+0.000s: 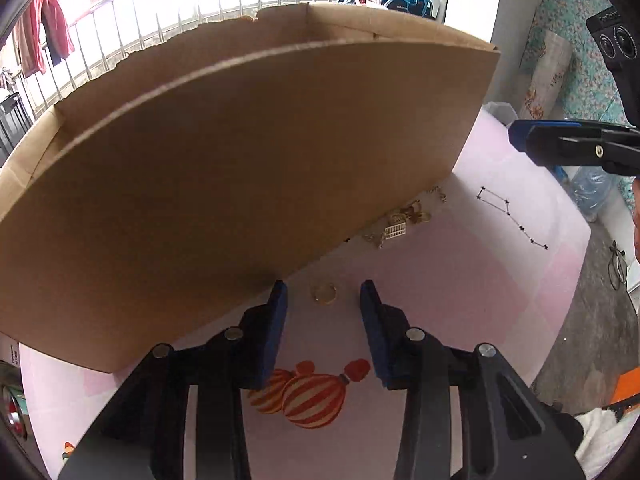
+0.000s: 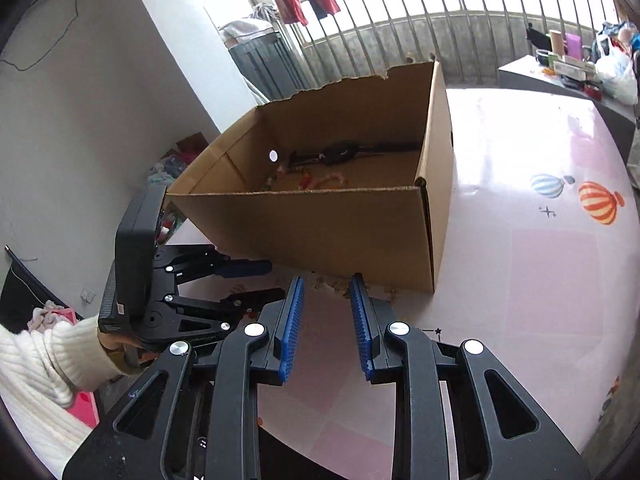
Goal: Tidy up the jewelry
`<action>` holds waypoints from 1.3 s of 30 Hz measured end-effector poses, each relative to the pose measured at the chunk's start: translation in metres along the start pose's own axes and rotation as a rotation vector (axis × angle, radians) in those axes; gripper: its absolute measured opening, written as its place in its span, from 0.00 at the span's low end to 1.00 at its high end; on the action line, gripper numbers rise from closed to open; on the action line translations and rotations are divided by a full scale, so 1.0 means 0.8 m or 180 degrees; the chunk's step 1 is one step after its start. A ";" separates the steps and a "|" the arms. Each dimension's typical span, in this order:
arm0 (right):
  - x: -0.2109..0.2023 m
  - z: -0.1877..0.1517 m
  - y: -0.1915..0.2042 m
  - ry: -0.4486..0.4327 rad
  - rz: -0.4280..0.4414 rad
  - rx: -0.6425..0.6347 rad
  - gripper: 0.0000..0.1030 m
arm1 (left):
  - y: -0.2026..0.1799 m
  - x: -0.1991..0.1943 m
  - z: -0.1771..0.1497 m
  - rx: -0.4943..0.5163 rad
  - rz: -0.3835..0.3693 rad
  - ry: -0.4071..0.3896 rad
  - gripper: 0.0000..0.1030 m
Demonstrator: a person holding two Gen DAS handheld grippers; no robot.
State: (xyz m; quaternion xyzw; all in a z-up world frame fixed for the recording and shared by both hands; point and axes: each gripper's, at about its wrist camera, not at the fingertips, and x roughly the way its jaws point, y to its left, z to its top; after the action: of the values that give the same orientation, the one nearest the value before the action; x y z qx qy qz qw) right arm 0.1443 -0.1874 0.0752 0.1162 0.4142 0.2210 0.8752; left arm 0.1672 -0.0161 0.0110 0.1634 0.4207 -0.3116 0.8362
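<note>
The step in hand looks like a pickup. The left gripper point(image 1: 323, 292) points down at the pink desk point(image 1: 460, 280) with a small gold ring point(image 1: 325, 293) lying on the cloth between its 2 blue fingers point(image 1: 276, 312). The fingers are apart and not pressing on the ring, so nothing is grasped. The right gripper point(image 2: 326, 292) hangs close by, its fingers also apart and empty, aimed at a loose heap of gold jewelry point(image 1: 404, 220) that lies on the desk right against the foot of the cardboard box point(image 2: 320, 224).

The box stands open, and a few pieces already lie on its floor: a dark strand point(image 2: 352, 150) and some pale and red bits point(image 2: 316, 180). So part of the sorting seems done.

The next move probably calls for lowering the left fingers around the ring and closing gently, since it is small, flat and likely to slide on the cloth.

From the left wrist view the box wall hides its inside entirely. The heap is too tangled to count pieces. A person's white sleeve point(image 2: 44, 364) is cut off at the edge.
</note>
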 end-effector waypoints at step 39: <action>0.069 -0.030 0.010 0.0105 -0.1019 -0.0267 0.00 | 0.008 -0.023 -0.014 -0.0318 -0.0014 -0.0172 0.10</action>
State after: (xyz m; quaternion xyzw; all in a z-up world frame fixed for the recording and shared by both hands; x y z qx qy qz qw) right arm 0.1544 -0.1536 0.0260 0.0084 0.4322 0.0977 0.8964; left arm 0.1561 0.0019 0.0191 0.1121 0.4133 -0.2964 0.8536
